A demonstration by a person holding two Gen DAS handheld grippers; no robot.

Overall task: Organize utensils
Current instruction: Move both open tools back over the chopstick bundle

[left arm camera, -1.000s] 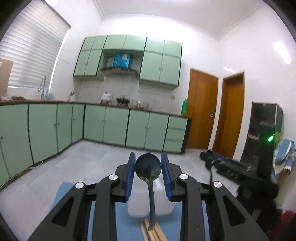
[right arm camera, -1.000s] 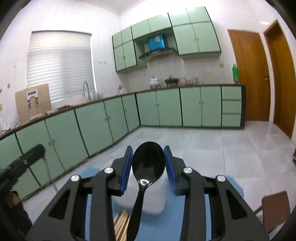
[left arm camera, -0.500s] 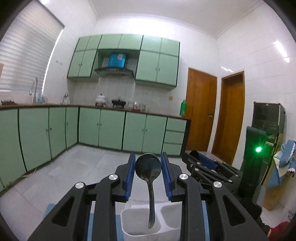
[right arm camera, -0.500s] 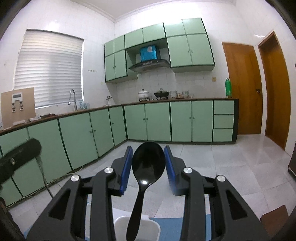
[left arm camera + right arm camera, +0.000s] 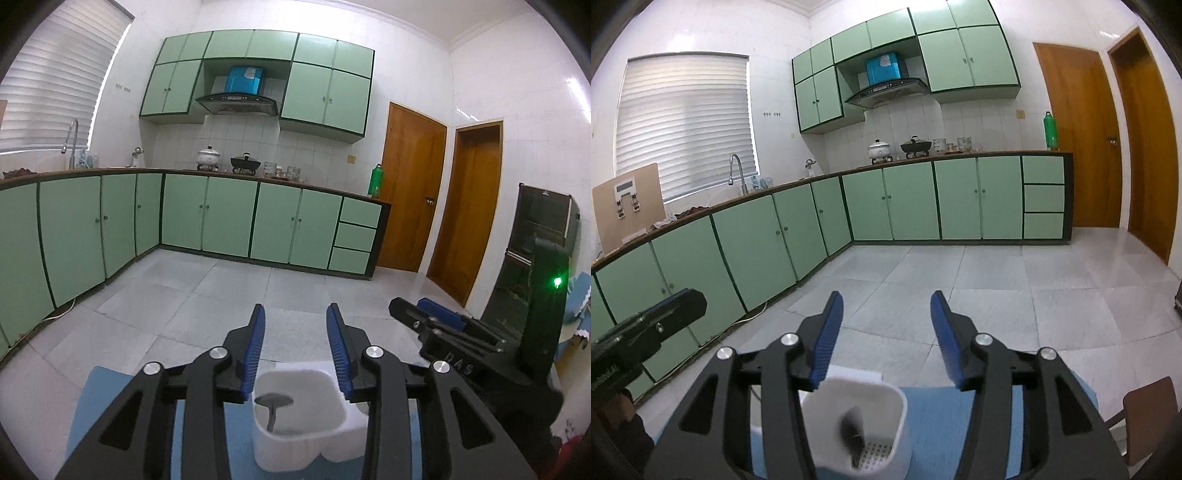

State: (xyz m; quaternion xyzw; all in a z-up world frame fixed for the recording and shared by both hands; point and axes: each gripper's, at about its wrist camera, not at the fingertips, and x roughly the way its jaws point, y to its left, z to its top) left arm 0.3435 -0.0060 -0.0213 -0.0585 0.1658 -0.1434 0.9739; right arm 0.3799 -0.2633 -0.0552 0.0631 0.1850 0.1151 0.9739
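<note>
**A:** Status on both grippers?

**B:** I read the left gripper (image 5: 295, 345) as jaws opening, nothing between the blue pads. Right gripper (image 5: 886, 334) likewise: jaws opening, gap wider, nothing between them. Neither has hold of anything.

**A:** Where are the utensils?

**B:** Both are in the white utensil holder (image 5: 306, 452) on the blue mat (image 5: 88, 406). From the left wrist I see a dark spoon (image 5: 273, 402) standing bowl-up in the near compartment. From the right wrist, a black spoon (image 5: 852, 430) sits in the compartment below that gripper, over a perforated floor. It's blurred, so I can't tell how it's leaning.

**A:** Anything in the way?

**B:** The grippers are near each other; each shows in the other's view at the frame edge. A brown chair corner (image 5: 1148, 417) sits right of the mat. The green cabinets (image 5: 229, 218) and wooden doors (image 5: 413, 188) stand well apart, across bare tiled floor (image 5: 997, 280).
</note>
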